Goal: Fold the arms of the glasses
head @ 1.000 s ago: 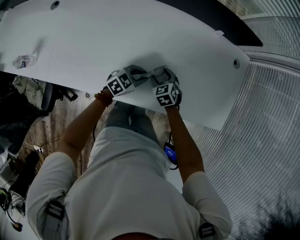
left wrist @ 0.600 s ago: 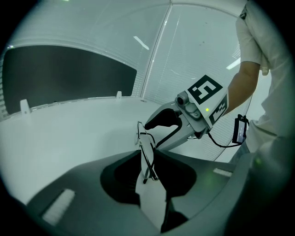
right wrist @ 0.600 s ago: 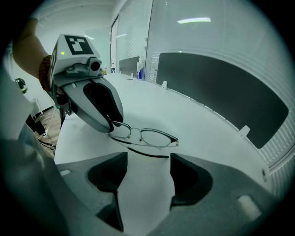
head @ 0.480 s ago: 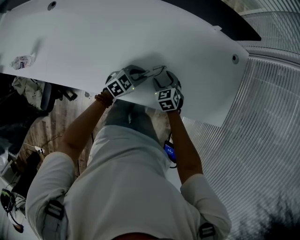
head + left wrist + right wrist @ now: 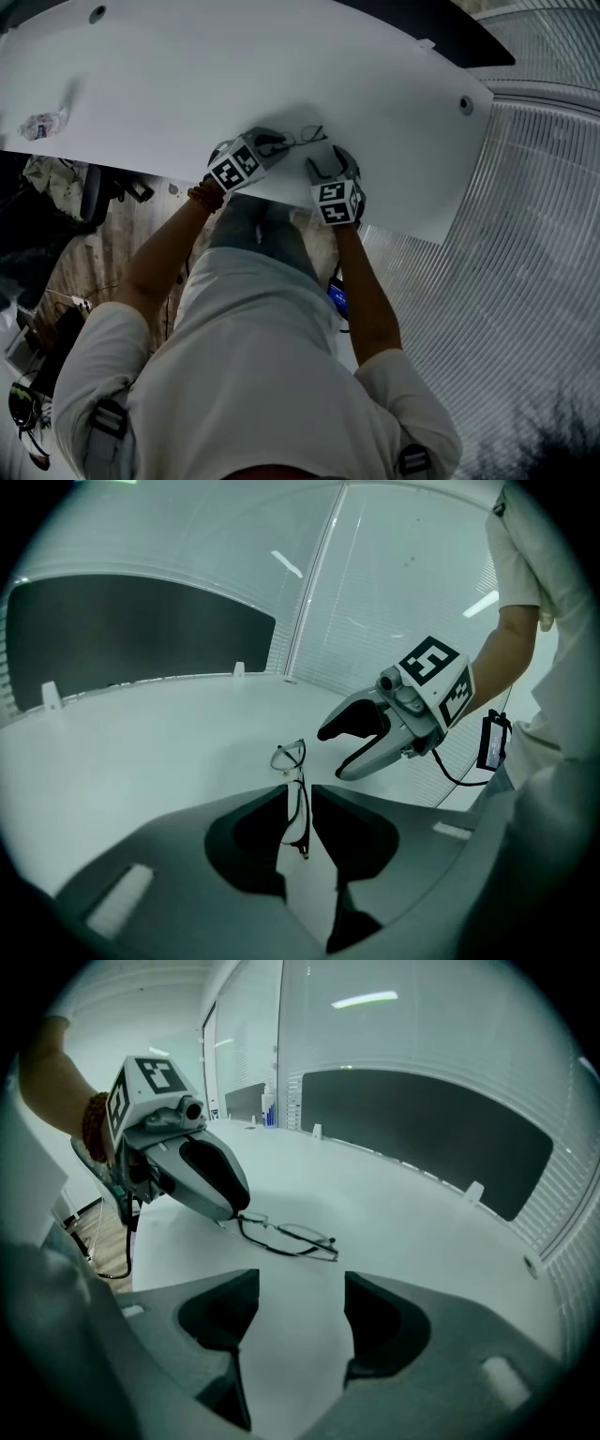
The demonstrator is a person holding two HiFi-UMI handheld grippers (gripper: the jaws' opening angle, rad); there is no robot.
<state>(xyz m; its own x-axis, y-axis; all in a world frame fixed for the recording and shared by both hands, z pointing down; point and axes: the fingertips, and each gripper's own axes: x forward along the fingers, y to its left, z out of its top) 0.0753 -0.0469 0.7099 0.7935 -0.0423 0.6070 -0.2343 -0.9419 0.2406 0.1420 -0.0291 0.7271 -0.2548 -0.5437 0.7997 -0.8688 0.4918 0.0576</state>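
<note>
Thin dark-framed glasses (image 5: 305, 138) lie flat on the white table (image 5: 187, 75) near its front edge. In the left gripper view, one arm of the glasses (image 5: 288, 755) runs back through the narrow gap between my left gripper's (image 5: 300, 794) jaws, which are shut on it. From the right gripper view, the left gripper's (image 5: 236, 1211) tip sits on the left end of the glasses (image 5: 292, 1237). My right gripper (image 5: 300, 1283) is open with nothing between its jaws, a little short of the glasses. In the head view it (image 5: 325, 166) is to the right of the left gripper (image 5: 279, 143).
A small crumpled wrapper (image 5: 44, 122) lies at the table's far left. A dark panel (image 5: 422, 1129) runs along the table's back edge. The person's body stands against the front edge, and a ribbed surface (image 5: 525, 234) lies to the right.
My right gripper has drawn back from the glasses toward the table's front edge and now stands open. The left gripper keeps its hold, and the glasses now show beyond it.
</note>
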